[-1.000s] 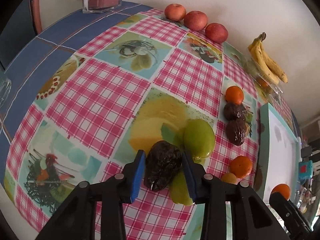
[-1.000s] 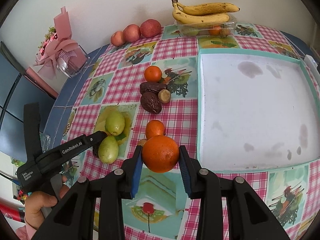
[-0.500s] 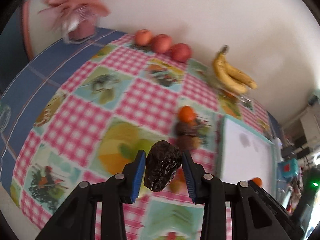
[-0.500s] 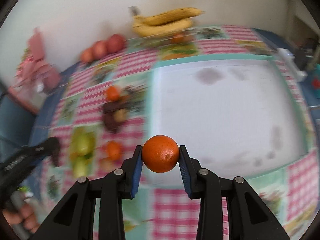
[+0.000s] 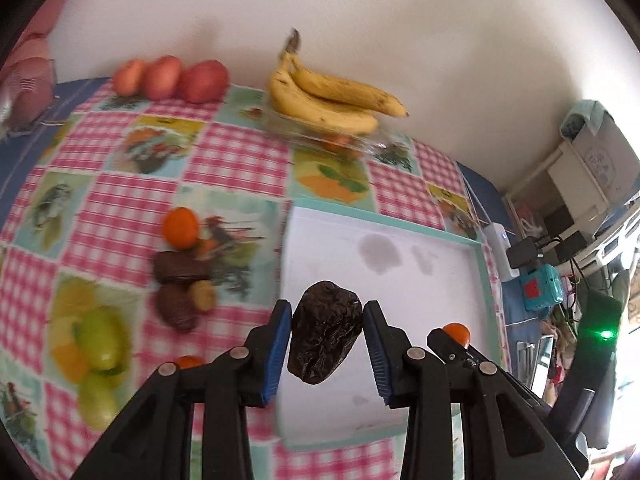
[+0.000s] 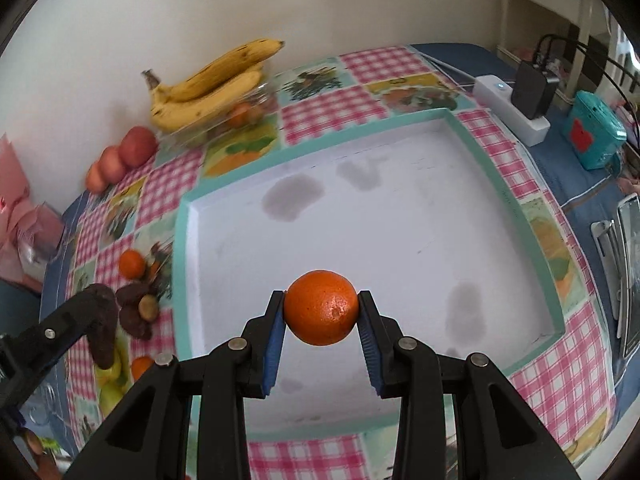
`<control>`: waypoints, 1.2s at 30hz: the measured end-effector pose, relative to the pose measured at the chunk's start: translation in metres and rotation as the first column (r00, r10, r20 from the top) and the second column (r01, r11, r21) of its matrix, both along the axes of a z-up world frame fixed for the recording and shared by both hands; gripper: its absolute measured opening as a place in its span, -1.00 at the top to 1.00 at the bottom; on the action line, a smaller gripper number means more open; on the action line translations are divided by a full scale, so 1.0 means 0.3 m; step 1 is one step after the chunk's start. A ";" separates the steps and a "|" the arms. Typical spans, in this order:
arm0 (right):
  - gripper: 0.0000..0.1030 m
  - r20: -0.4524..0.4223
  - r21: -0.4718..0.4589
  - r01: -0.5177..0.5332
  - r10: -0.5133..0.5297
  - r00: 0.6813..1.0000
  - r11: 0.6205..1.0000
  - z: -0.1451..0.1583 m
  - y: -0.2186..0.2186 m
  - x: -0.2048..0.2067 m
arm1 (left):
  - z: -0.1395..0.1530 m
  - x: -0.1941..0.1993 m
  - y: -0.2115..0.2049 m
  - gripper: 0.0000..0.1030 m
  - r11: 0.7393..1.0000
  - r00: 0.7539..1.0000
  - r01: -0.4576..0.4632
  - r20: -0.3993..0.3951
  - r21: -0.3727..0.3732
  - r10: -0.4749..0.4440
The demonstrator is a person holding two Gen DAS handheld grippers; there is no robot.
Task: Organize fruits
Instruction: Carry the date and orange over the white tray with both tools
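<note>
My left gripper is clamped on a dark, wrinkled fruit, likely a shrivelled passion fruit, with both blue pads pressing its sides. I see it hanging above the near left part of the white tray with the teal rim. My right gripper is closed on an orange, pinched between its pads over the near middle of the same tray, whose floor carries only a few grey stains.

On the checked tabletop left of the tray I make out a small orange, two more dark wrinkled fruits with a halved one beside them, and green pears nearer to me. Three red apples sit in a row by the wall, and a bunch of bananas lies on a clear container. In the right wrist view the left gripper's black finger shows at the left edge, over the loose fruit.
</note>
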State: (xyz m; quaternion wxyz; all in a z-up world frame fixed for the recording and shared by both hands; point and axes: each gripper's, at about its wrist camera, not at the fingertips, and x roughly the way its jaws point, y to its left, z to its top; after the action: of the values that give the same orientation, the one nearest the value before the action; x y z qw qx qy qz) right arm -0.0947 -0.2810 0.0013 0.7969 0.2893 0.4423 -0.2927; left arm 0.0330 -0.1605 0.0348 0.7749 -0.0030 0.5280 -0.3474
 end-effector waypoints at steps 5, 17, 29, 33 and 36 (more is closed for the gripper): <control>0.28 0.011 -0.008 0.030 -0.030 0.999 1.000 0.001 -0.082 -0.006 | -0.056 -0.004 -0.111 0.23 0.999 0.999 0.047 -0.006 0.007 -0.047; 0.29 -0.039 0.022 0.050 -0.049 0.998 0.999 -0.094 -0.193 0.030 | -0.184 0.039 -0.199 0.23 0.998 0.999 0.050 -0.019 0.048 -0.049; 0.28 -0.091 0.007 0.047 -0.046 0.995 0.999 -0.129 -0.199 0.035 | -0.229 0.051 -0.210 0.23 0.996 0.998 0.048 -0.036 0.071 -0.045; 0.28 -0.099 -0.003 0.042 -0.042 0.994 0.999 -0.130 -0.197 0.041 | -0.240 0.055 -0.206 0.23 0.997 0.998 0.045 -0.045 0.069 -0.042; 0.28 -0.105 -0.009 0.038 -0.039 0.994 0.999 -0.132 -0.194 0.043 | -0.243 0.055 -0.204 0.23 0.996 0.998 0.043 -0.039 0.077 -0.040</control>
State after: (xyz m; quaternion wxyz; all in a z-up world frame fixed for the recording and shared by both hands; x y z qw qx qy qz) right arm -0.0818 -0.3390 -0.0382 0.7677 0.2791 0.4768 -0.3245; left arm 0.0495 -0.2216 -0.0380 0.7570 0.0317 0.5554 -0.3427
